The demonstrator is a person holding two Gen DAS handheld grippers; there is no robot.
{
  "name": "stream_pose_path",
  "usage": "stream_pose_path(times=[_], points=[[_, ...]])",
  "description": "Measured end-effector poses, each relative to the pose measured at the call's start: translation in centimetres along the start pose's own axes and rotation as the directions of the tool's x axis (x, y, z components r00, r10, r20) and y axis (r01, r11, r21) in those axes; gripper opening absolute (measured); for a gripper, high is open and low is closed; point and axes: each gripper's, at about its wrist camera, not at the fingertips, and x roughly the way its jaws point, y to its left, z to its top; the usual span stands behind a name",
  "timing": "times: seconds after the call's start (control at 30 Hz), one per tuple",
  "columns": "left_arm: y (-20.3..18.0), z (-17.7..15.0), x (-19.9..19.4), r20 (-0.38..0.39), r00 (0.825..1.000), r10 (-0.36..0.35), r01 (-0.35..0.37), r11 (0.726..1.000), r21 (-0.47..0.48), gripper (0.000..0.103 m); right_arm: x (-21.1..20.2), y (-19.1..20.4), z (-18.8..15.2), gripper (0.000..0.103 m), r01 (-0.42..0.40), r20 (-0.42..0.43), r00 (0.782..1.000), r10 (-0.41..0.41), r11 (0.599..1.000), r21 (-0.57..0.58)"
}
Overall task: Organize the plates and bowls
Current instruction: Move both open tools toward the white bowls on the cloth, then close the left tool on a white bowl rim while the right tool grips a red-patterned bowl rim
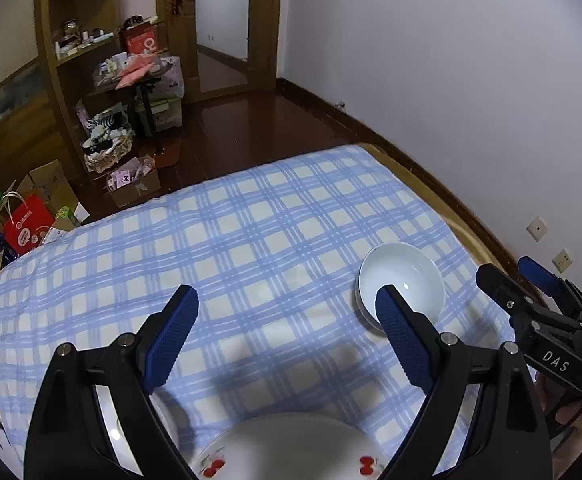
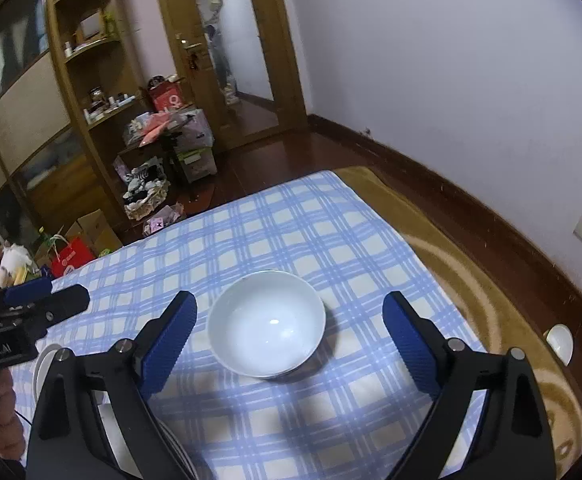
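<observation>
A white bowl (image 2: 267, 327) stands upright on the blue checked cloth, between and just ahead of my right gripper's open fingers; the right gripper (image 2: 289, 312) is empty. The same bowl (image 1: 407, 280) shows in the left wrist view at the right, partly behind my left gripper's right finger. My left gripper (image 1: 287, 306) is open and empty above the cloth. A white plate with red cherry prints (image 1: 291, 448) lies below it at the near edge. Another white dish (image 1: 109, 420) sits under its left finger. The right gripper (image 1: 531, 280) appears at the far right.
The blue checked cloth (image 1: 251, 232) covers a bed or table. A white wall (image 1: 451, 80) runs along the right. Wooden shelves (image 1: 79, 40), boxes and bags clutter the floor at far left. White plate edges (image 2: 47, 364) show at the lower left in the right wrist view.
</observation>
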Motion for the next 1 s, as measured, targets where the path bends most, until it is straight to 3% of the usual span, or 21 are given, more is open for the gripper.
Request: stream_pose_path(times=[0.4, 0.63, 0.77, 0.8, 1.0], points=[[-2.8, 0.3, 7.7, -0.110, 0.994, -0.004, 0.010, 0.998, 0.054, 0.089, 5.3, -3.0, -0.3, 0.098, 0.020, -0.092, 0.996, -0.014, 0.998, 0.061], [-3.2, 0.0, 11.8, -0.203, 0.978, -0.054, 0.063, 0.997, 0.037, 0.089, 8.9, -4.7, -1.6, 0.097, -0.022, -0.189, 0.980, 0.055, 0.985, 0.173], [-3.4, -0.1, 13.8, -0.232, 0.972, -0.038, 0.047, 0.998, 0.032, 0.089, 11.2, -5.1, -2.7, 0.078, -0.044, -0.275, 0.956, 0.103, 0.976, 0.214], [-3.5, -0.2, 14.1, -0.237, 0.971, -0.031, 0.040, 0.999, 0.032, 0.089, 11.6, -5.2, -2.9, 0.076, -0.044, -0.286, 0.952, 0.108, 0.974, 0.223], [-4.0, -0.7, 15.5, -0.252, 0.967, 0.022, -0.007, 0.998, 0.063, 0.086, 12.7, -4.8, -3.7, 0.041, -0.034, -0.319, 0.942, 0.108, 0.973, 0.229]])
